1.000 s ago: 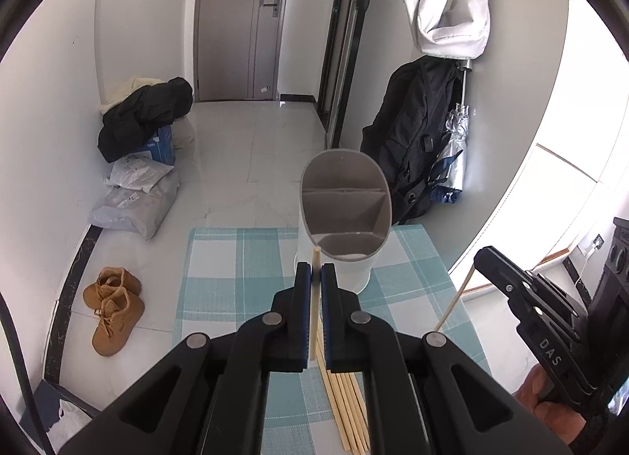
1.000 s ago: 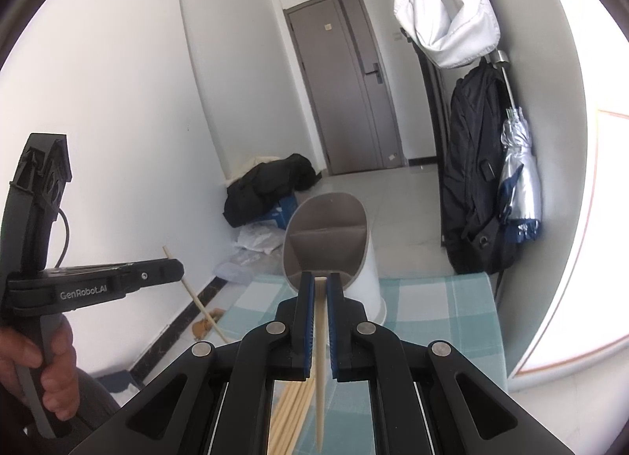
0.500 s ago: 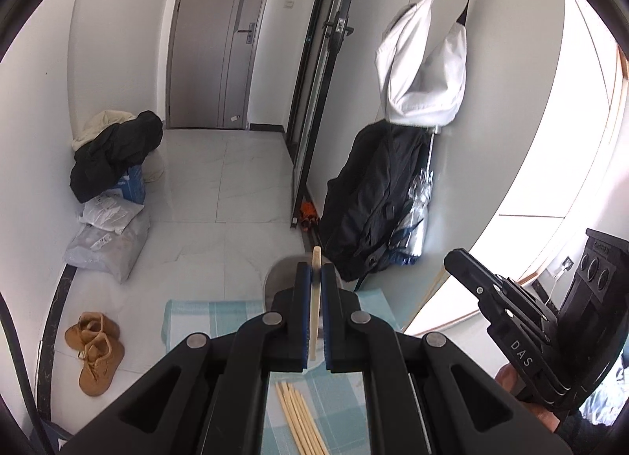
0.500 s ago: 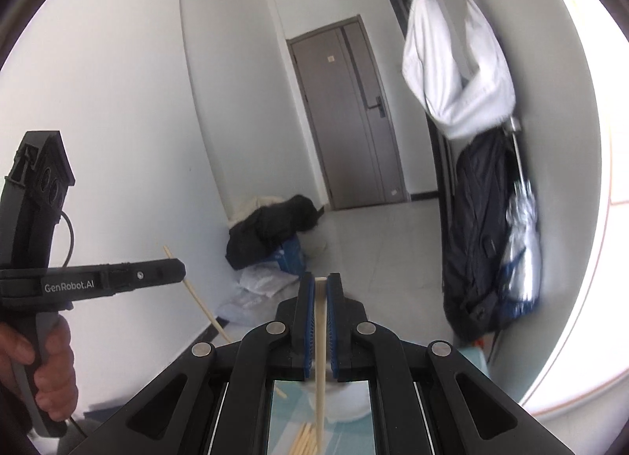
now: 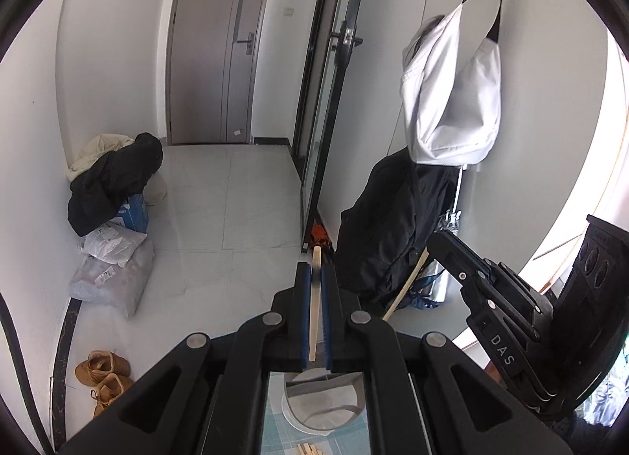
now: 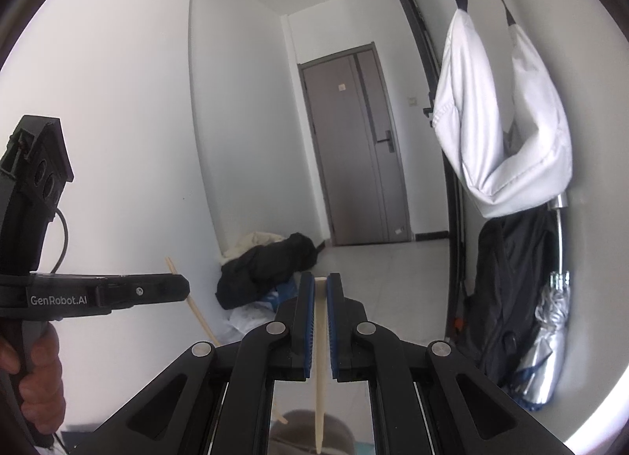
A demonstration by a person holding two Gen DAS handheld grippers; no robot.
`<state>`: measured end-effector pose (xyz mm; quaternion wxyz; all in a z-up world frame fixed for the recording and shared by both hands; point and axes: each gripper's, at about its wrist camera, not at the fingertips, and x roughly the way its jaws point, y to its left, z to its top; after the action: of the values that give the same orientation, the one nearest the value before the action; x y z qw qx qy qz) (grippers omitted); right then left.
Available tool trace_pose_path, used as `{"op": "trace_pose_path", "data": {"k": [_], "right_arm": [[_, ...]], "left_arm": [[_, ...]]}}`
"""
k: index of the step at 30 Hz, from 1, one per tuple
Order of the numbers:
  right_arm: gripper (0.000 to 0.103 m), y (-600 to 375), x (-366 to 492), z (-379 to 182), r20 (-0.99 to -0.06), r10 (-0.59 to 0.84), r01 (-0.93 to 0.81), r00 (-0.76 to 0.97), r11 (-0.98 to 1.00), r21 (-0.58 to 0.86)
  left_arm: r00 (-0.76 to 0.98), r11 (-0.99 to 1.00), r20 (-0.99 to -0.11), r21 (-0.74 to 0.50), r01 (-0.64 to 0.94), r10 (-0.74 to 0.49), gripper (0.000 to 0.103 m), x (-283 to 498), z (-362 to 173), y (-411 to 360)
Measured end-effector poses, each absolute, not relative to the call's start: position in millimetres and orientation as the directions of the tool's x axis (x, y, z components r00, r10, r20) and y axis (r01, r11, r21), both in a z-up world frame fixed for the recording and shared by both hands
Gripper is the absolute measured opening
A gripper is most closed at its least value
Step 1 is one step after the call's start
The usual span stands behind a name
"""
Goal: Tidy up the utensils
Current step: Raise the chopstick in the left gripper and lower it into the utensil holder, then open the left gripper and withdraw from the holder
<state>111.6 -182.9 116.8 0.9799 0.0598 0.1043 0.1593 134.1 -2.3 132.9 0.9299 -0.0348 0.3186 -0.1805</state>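
Note:
My left gripper (image 5: 314,270) is shut on a wooden chopstick (image 5: 314,305) and holds it upright above the grey-and-white utensil holder (image 5: 324,406), which shows low between its arms. My right gripper (image 6: 320,284) is shut on another chopstick (image 6: 320,356), its tip pointing down over the holder (image 6: 302,427). The right gripper also shows in the left wrist view (image 5: 436,242) with its chopstick (image 5: 407,284). The left gripper also shows in the right wrist view (image 6: 184,290). Loose chopsticks (image 5: 308,448) lie on the checked mat (image 5: 275,435).
A black backpack (image 5: 389,227), a white bag (image 5: 452,101) and a folded umbrella (image 6: 546,341) hang on the right wall. A pile of clothes and bags (image 5: 114,187) and brown boots (image 5: 104,372) lie on the floor at left. A grey door (image 5: 216,50) stands behind.
Both grippers have risen and tilted up with their chopsticks. The holder has dropped from the middle of the views to the bottom edge, under the fingers.

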Motion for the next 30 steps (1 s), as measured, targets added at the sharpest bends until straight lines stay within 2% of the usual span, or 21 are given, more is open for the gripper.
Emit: {"op": "trace_pose_path", "data": {"k": [7, 16, 19, 21, 23, 25, 30], "right_arm": [[0.005, -183, 139, 88, -0.236, 0.346, -0.323, 0.908, 0.937, 0.128], [0.007, -165, 139, 56, -0.323, 0.448, -0.451, 0.834, 0.89, 0.068], [0.009, -164, 133, 49, -0.354, 0.443, -0.449, 0.824, 0.891, 0.069], [0.009, -166, 127, 45, -0.374, 0.439, -0.436, 0.817, 0.895, 0.098], [0.014, -171, 119, 43, -0.376, 0.428, -0.417, 0.822, 0.901, 0.115], [0.023, -175, 110, 41, -0.378, 0.42, -0.403, 0.825, 0.906, 0.128], [0.044, -190, 77, 42, -0.368, 0.396, -0.363, 0.842, 0.918, 0.158]], "left_arm": [[0.698, 0.926, -0.608, -0.245, 0.287, -0.378, 0.001, 162, 96, 5], [0.62, 0.914, -0.671, -0.287, 0.287, -0.406, 0.003, 178, 72, 7], [0.549, 0.913, -0.729, -0.319, 0.256, -0.409, 0.013, 184, 66, 11], [0.584, 0.925, -0.717, -0.308, 0.223, -0.38, 0.022, 176, 69, 19], [0.612, 0.94, -0.713, -0.269, 0.21, -0.341, 0.045, 166, 74, 20], [0.642, 0.95, -0.7, -0.242, 0.197, -0.312, 0.053, 153, 80, 23], [0.696, 0.972, -0.678, -0.181, 0.152, -0.236, 0.061, 124, 92, 29]]}}
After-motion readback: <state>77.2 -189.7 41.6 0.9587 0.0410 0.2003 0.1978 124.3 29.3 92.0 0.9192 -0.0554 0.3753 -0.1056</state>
